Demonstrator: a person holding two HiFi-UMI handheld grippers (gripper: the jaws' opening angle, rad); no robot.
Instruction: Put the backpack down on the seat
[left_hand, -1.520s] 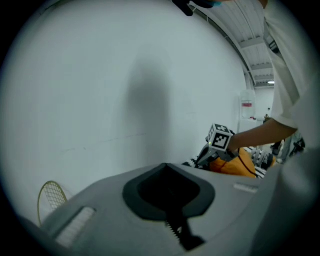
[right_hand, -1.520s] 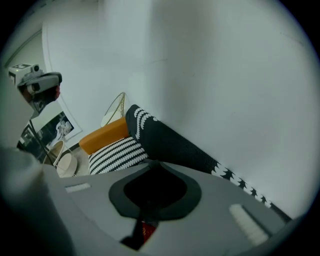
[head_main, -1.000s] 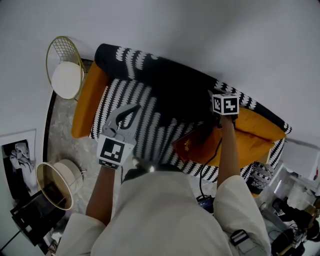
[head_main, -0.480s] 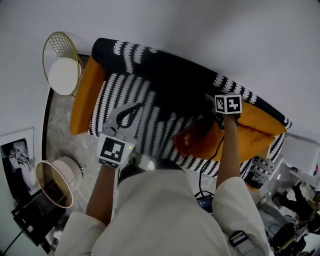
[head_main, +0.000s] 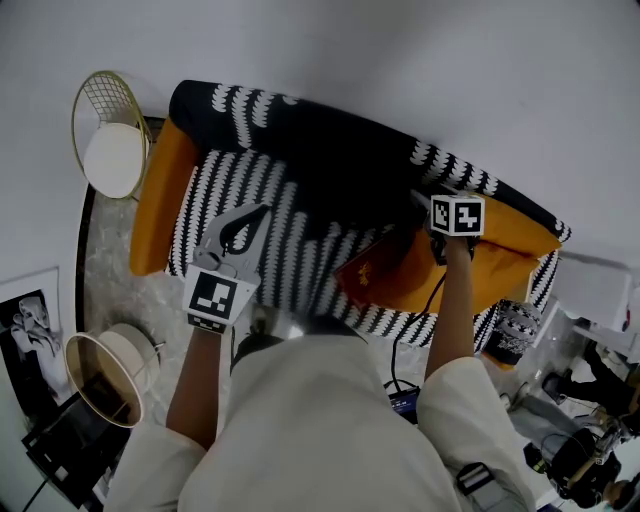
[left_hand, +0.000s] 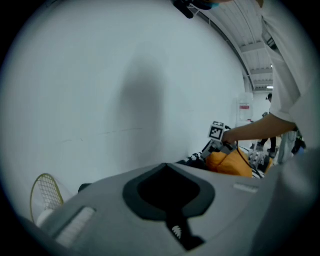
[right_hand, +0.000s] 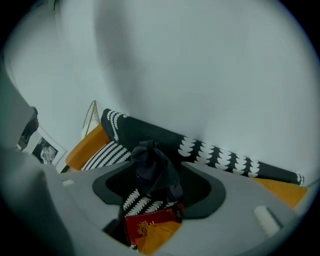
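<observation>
The backpack (head_main: 383, 278) (orange, with a red flap) lay on the seat of the striped sofa (head_main: 255, 185), against an orange cushion (head_main: 505, 250). Its dark top handle (right_hand: 150, 160) stood between the jaws of the right gripper (right_hand: 159, 176), which were opening and did not press on it. The left gripper (head_main: 240, 228) hovered above the left part of the seat, with its jaws pressed together and holding nothing.

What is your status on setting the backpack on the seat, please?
Left gripper shut, empty. Right gripper opening, backpack strap between its jaws. It lies on the sofa seat. No obstruction seen.
</observation>
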